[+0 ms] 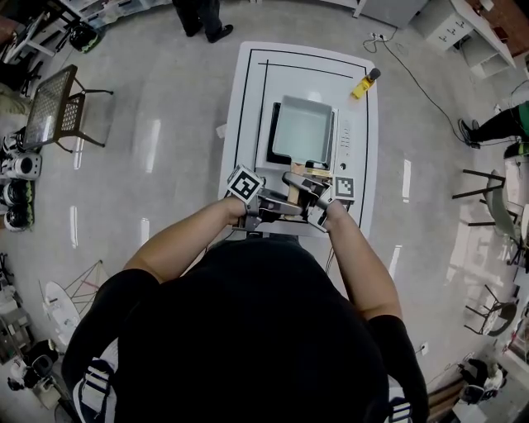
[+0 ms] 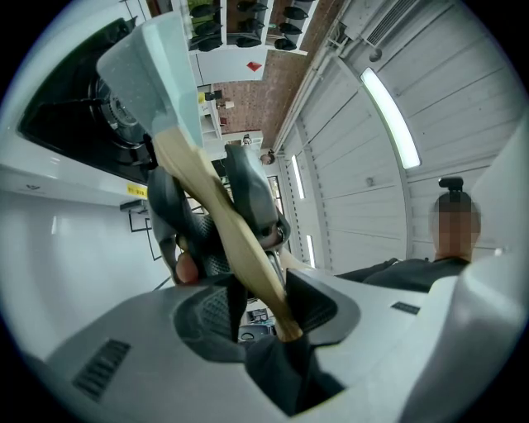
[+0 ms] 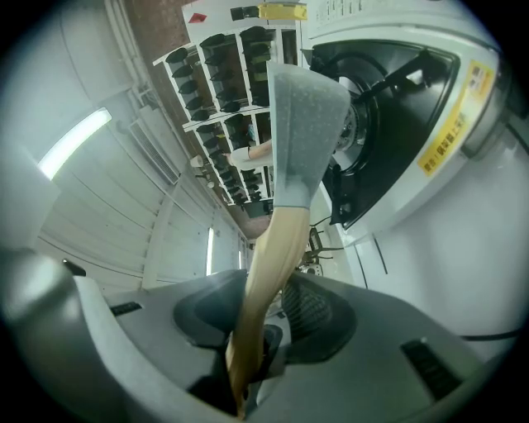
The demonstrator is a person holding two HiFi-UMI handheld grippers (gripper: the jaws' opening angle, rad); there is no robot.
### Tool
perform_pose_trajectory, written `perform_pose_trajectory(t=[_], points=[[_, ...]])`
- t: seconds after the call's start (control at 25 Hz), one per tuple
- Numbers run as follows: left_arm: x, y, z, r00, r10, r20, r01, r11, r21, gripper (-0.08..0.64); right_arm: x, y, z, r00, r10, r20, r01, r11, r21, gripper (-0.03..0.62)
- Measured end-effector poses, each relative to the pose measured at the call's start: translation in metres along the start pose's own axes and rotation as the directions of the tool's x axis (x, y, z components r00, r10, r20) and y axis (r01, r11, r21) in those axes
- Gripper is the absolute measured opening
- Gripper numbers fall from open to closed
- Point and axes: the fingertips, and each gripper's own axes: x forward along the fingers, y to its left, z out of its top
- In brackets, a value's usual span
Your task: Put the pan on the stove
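Observation:
A square grey pan (image 1: 302, 128) with a pale wooden handle (image 1: 293, 190) is over the black stove (image 1: 274, 132) on the white table (image 1: 248, 83); I cannot tell whether it rests on the burner. My left gripper (image 1: 266, 203) and right gripper (image 1: 309, 203) are both shut on the handle, side by side at the near end. In the left gripper view the handle (image 2: 231, 240) runs between the left gripper's (image 2: 264, 306) pads up to the pan (image 2: 157, 66). In the right gripper view the right gripper (image 3: 260, 318) clamps the handle (image 3: 269, 264) below the pan (image 3: 306, 124), beside the burner (image 3: 388, 107).
The stove's white control panel (image 1: 345, 140) lies right of the pan. A yellow bottle (image 1: 364, 83) lies at the table's far right corner. A chair (image 1: 58, 107) stands at the left. A person's legs (image 1: 202, 16) show beyond the table.

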Motion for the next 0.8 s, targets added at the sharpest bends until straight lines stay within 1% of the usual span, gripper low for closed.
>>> perform_pose_trajectory(t=[0.04, 0.16, 0.2, 0.32, 0.68, 0.8], points=[[0.001, 0.000, -0.001, 1.000, -0.004, 0.000, 0.004, 1.000, -0.008, 0.154, -0.001, -0.002, 0.000, 1.000, -0.008, 0.000, 0.008, 1.000, 0.002, 0.138], [0.001, 0.004, -0.003, 1.000, -0.009, 0.012, 0.010, 0.997, -0.073, 0.153, -0.002, -0.009, 0.002, 1.000, -0.021, -0.002, 0.021, 1.000, 0.005, 0.137], [0.000, 0.005, -0.003, 1.000, -0.009, 0.013, 0.010, 0.998, -0.069, 0.154, -0.002, -0.010, 0.003, 1.000, -0.021, -0.003, 0.021, 1.000, 0.009, 0.137], [0.001, 0.006, 0.001, 1.000, -0.007, 0.006, 0.007, 1.000, -0.029, 0.155, -0.002, -0.012, 0.004, 1.000, -0.017, -0.006, 0.017, 1.000, 0.015, 0.137], [0.003, 0.013, -0.002, 1.000, -0.004, 0.003, 0.004, 0.999, -0.036, 0.154, -0.005, -0.021, 0.005, 1.000, -0.013, -0.020, 0.013, 1.000, 0.012, 0.137], [0.004, 0.016, -0.001, 1.000, -0.001, 0.003, 0.001, 0.999, -0.033, 0.153, -0.004, -0.018, 0.005, 1.000, -0.004, -0.021, 0.005, 0.999, 0.032, 0.137]])
